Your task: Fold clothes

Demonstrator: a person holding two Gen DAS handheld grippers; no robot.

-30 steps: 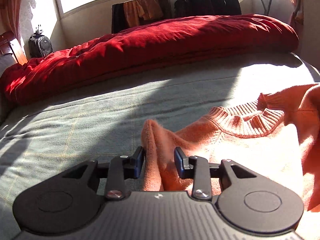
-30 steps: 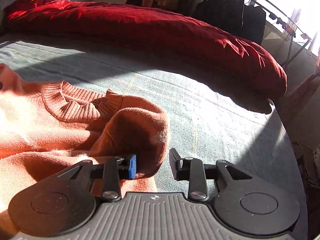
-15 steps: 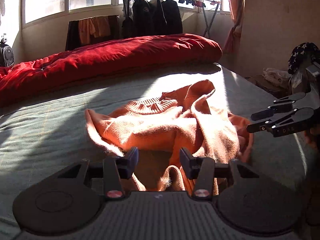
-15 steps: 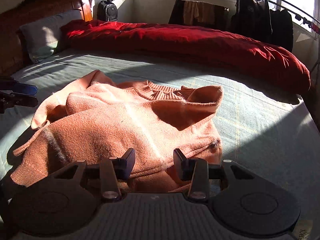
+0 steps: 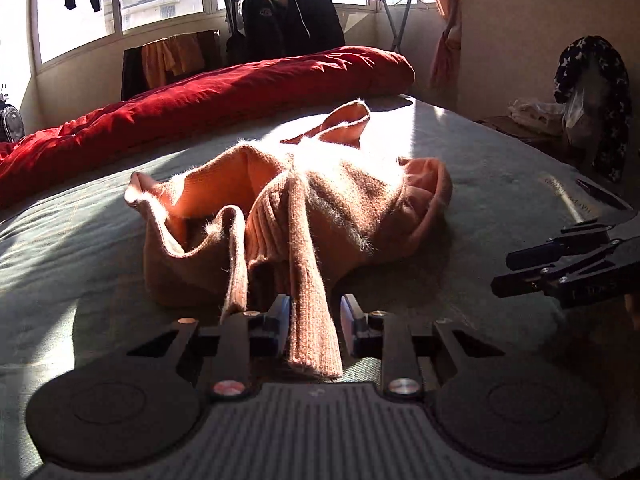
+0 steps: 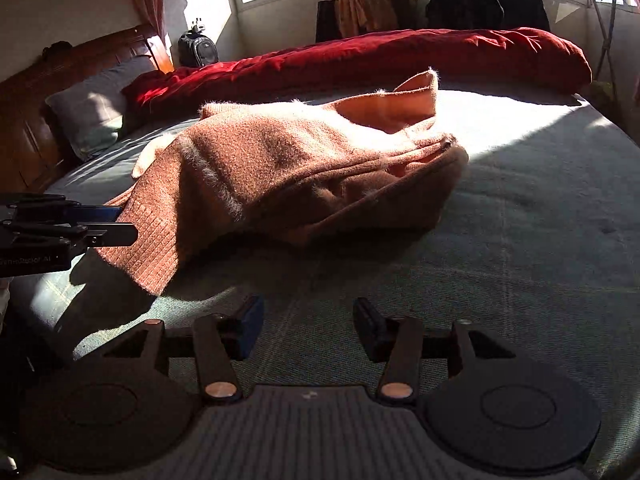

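While a crumpled orange knitted sweater [image 5: 304,200] lies heaped near the middle of the grey-green bedspread [image 5: 80,240], one ribbed strip of it, apparently a sleeve, trails toward the left wrist camera and runs between the two black fingers of the left gripper [image 5: 314,320]. Its jaws stand parted, with the strip lying against the left finger and a gap showing beside the right finger, so the cloth sits between them without being pinched. From the right wrist view, the same sweater [image 6: 304,168] forms a rumpled mound on the bedspread [image 6: 520,240], its ribbed hem draped down at the left side, just beside the fingertips of the left gripper [image 6: 112,224], which enters from the left edge. The right gripper [image 6: 308,324] hovers over bare bedspread, its jaws spread wide with nothing between them, and it is apart from the sweater; it also shows at the right edge of the left wrist view [image 5: 520,272]. Behind the sweater a long red quilt [image 5: 208,96] lies bunched along the far side of the bed. A grey pillow [image 6: 92,108] rests against a wooden headboard [image 6: 36,92], and dark clothes hang on a rack [image 5: 288,20] by the windows.
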